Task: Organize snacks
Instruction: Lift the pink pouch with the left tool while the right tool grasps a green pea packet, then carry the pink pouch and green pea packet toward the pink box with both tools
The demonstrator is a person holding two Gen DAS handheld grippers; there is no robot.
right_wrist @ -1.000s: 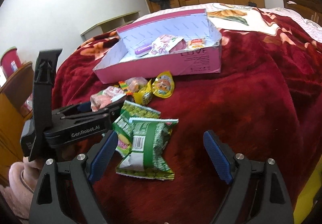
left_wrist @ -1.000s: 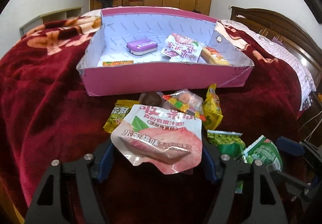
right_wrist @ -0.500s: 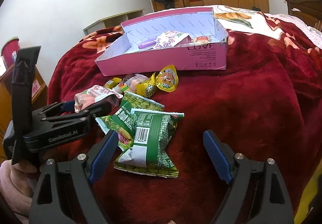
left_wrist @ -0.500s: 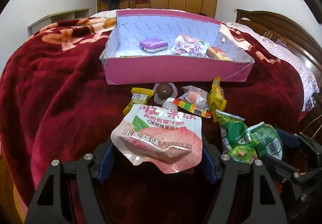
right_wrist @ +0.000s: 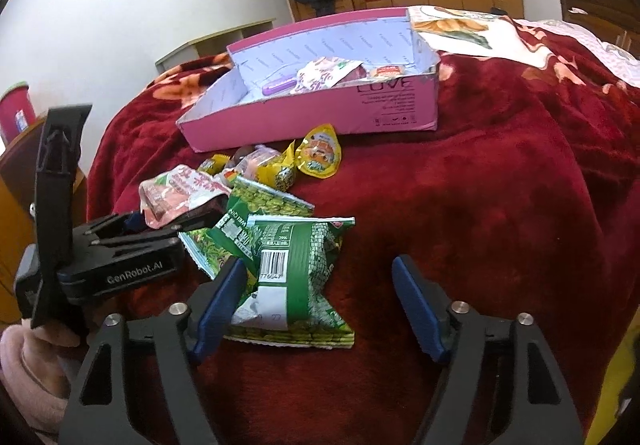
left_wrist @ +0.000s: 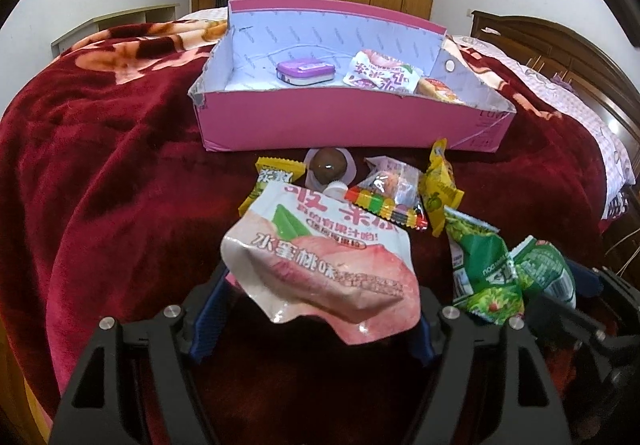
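On the dark red bed blanket (right_wrist: 500, 205), the right gripper (right_wrist: 316, 301), jaws just closing but not yet clamped, straddles the green snack packet (right_wrist: 296, 277) at lower centre, while the left gripper (left_wrist: 320, 309) grips the peach pouch (left_wrist: 324, 257) below the pink box (left_wrist: 344, 117).

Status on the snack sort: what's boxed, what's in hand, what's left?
Boxed: purple tin and two wrapped snacks in the pink box. In hand: left gripper grips the peach pouch; right gripper, jaws just closing, straddles a green packet without clamping it. Left: the pile on the red blanket.
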